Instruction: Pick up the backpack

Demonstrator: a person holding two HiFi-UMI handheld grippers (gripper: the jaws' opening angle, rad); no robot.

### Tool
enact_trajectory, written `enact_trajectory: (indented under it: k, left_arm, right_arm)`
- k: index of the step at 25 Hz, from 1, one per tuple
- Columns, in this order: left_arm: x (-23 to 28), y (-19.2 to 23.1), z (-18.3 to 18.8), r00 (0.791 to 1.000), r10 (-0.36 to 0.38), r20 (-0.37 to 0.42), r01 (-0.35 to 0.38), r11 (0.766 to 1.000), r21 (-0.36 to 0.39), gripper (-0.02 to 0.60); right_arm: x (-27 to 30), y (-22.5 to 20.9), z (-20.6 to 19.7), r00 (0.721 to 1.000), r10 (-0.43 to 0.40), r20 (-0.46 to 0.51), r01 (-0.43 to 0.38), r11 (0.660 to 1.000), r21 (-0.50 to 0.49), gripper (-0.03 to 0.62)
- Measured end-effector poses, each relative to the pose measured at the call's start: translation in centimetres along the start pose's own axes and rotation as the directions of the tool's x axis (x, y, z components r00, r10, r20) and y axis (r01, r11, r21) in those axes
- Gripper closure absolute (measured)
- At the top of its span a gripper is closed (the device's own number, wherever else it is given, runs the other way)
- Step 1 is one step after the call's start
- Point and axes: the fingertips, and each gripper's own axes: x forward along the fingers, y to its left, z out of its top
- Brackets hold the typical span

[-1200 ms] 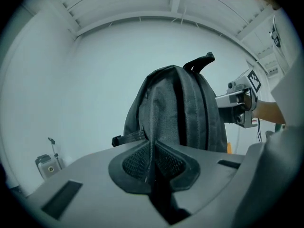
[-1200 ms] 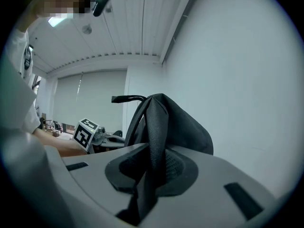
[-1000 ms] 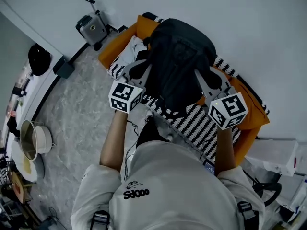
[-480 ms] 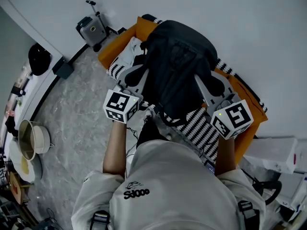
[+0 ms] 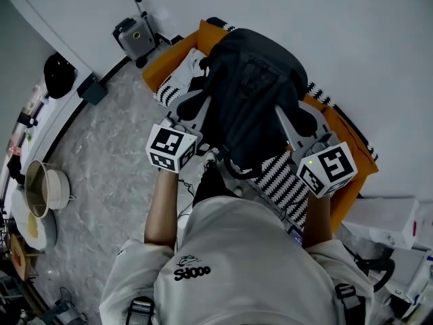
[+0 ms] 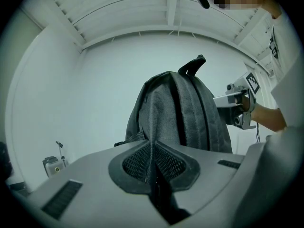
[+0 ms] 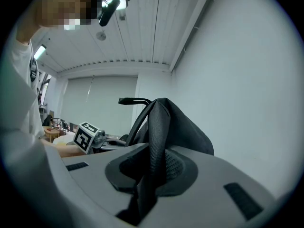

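In the head view we see the backpack (image 5: 254, 90), dark grey and bulging, over an orange sofa (image 5: 352, 147) with a striped blanket (image 5: 277, 178). The left tool (image 5: 193, 103) and right tool (image 5: 294, 117) flank it, one at each side. The wall (image 5: 338, 19) runs just behind the sofa. Bare floor (image 5: 115, 154) opens to the left, with a pot (image 5: 44, 191) well apart.

In the left gripper view the left tool's jaws are clamped on a fold of the backpack's side fabric. The backpack stands upright, long axis vertical, with its handle (image 6: 192, 65) on top.

In the right gripper view the right tool's jaws are pinched on a black strap (image 7: 156, 141) of the backpack. The handle juts toward the left tool.
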Motion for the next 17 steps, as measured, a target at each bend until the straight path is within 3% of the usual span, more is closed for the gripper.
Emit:
enact_trajectory:
  k: [17]
  left_arm:
    - [-0.5,1.2,-1.5,1.000,0.001,-0.006,-0.002,1.000,-0.027,0.538]
  right_arm:
    - [1.3,0.8,-0.8,1.000,0.002,-0.019,-0.002,1.000,-0.004,0.528]
